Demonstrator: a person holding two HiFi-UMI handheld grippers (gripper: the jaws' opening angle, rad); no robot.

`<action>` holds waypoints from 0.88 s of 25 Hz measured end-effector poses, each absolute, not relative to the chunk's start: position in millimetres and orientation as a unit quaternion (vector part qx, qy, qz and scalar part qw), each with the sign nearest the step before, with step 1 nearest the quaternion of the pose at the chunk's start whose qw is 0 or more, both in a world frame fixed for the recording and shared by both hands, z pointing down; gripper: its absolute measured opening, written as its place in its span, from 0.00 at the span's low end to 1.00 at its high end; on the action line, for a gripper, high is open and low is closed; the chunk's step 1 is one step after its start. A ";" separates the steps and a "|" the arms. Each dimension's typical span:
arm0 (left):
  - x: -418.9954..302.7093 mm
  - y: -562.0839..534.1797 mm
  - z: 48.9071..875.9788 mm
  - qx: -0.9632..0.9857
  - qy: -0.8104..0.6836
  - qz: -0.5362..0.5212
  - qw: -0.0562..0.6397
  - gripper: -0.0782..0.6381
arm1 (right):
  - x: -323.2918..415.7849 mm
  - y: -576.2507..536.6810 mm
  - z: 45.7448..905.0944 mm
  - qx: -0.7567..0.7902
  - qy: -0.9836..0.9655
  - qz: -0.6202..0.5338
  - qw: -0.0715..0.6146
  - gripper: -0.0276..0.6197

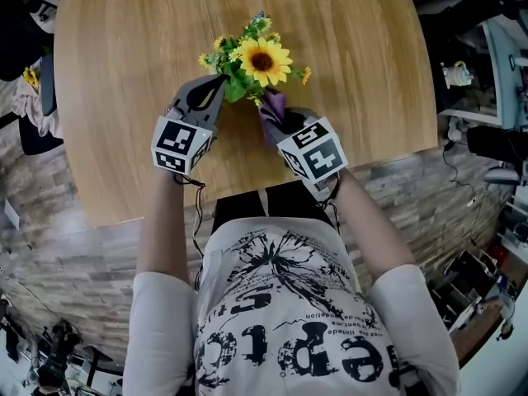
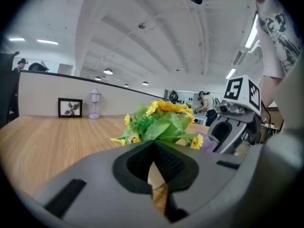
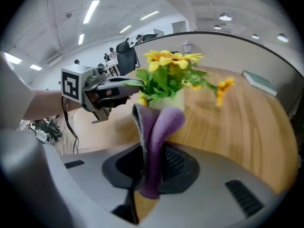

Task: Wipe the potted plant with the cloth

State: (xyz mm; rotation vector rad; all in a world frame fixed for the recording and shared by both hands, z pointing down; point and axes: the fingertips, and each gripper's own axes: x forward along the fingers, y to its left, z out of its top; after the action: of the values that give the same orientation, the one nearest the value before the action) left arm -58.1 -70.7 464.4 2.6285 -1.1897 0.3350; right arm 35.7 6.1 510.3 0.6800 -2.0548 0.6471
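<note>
The potted plant, a sunflower with small yellow blooms and green leaves, stands mid-table. Its pale pot shows in the right gripper view. My left gripper reaches in from the left and is shut on a green leaf that rises straight from its tips. My right gripper is shut on a purple cloth, whose folded end stands up against the front of the pot. From above, the cloth sits just under the sunflower. Each gripper sees the other.
The plant stands on a round wooden table, whose near edge lies just behind the grippers. A framed picture and a small lantern stand at the far side. A book lies at the table's right.
</note>
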 end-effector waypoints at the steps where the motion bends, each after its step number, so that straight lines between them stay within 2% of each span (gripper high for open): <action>1: -57.8 -70.7 464.5 0.897 -0.411 0.114 0.119 0.11 | 48.3 2.1 511.3 0.281 -0.817 0.261 0.431 0.16; 12: -56.5 -69.6 464.0 0.875 -0.448 0.123 0.139 0.11 | 133.1 -109.9 498.1 0.351 -0.792 0.237 0.439 0.16; 22: -60.9 -71.0 466.2 0.844 -0.499 0.109 0.164 0.11 | 98.4 -220.7 485.3 0.298 -0.835 0.147 0.439 0.16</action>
State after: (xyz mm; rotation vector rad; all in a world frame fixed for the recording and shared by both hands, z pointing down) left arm -60.9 -71.0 466.2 2.4055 -1.4222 0.3105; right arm 98.4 -220.7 485.3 0.7400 -2.0735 0.3664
